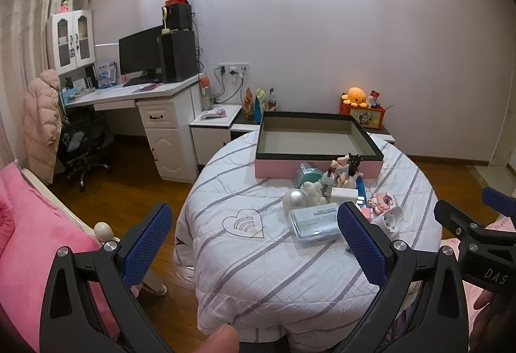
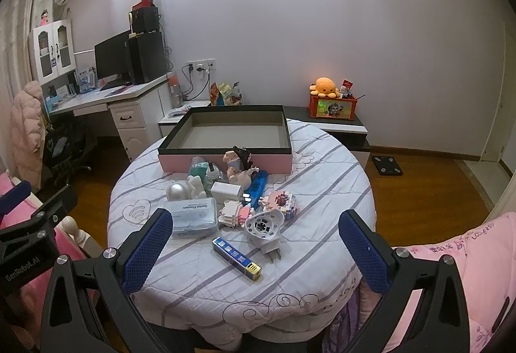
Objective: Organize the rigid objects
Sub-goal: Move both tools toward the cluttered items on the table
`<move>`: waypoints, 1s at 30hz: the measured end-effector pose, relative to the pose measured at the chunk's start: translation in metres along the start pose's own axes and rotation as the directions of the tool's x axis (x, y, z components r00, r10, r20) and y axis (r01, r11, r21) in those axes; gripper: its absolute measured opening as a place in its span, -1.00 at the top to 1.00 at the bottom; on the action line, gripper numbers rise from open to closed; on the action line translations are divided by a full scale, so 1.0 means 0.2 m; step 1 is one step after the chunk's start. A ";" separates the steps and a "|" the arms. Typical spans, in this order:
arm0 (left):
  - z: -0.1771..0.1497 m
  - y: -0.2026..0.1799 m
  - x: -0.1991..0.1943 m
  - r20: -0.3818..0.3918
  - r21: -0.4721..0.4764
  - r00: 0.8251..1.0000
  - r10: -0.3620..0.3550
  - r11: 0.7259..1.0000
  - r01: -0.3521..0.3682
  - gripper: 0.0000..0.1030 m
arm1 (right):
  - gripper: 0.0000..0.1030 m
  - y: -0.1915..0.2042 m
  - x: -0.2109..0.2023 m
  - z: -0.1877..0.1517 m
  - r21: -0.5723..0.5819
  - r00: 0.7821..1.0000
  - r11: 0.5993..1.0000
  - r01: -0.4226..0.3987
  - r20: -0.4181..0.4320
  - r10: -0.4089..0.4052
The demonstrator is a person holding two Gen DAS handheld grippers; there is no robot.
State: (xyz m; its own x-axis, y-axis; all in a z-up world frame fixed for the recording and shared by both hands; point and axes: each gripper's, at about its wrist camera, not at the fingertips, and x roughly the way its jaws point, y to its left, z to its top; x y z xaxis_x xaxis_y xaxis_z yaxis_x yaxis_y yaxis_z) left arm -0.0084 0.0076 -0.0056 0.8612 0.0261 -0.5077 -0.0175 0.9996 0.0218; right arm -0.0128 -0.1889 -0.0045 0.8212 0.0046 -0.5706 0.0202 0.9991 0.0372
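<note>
Both jaws stood wide, empty | left gripper faced floss box, ahead and right | right gripper nearer blue stick, lying slantwise between its fingers | tray beyond, empty.

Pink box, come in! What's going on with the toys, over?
Left gripper and right gripper: jaws open, holding nothing. Pink box empty. Toys piled in front of it; blue stick lies nearest. Nothing in the way.
</note>
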 end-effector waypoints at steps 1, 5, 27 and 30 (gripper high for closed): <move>0.00 0.00 0.01 -0.005 0.000 1.000 -0.003 1.000 0.003 -1.00 | -1.00 0.00 0.01 0.00 -0.003 1.000 1.000 0.000 -0.005 0.000; -0.01 -0.02 0.04 -0.023 -0.001 1.000 -0.012 1.000 0.012 -1.00 | -1.00 0.00 0.02 0.00 -0.007 1.000 1.000 0.000 -0.012 0.000; -0.11 -0.19 0.42 -0.181 0.007 0.982 -0.055 0.998 0.058 -1.00 | -1.00 -0.14 0.38 -0.08 -0.003 0.988 1.000 0.006 -0.152 -0.007; -0.14 -0.22 0.50 -0.214 0.004 0.975 -0.065 0.998 0.068 -1.00 | -1.00 -0.16 0.47 -0.11 -0.003 0.983 1.000 0.005 -0.185 -0.005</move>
State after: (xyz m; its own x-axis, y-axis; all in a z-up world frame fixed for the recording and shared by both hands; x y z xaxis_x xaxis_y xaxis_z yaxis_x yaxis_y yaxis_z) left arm 0.0655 -0.0331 -0.0811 0.7319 -0.0375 -0.6804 0.0428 0.9990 -0.0091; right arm 0.0501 -0.2198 -0.0776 0.7013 0.0073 -0.7128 0.0221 0.9992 0.0319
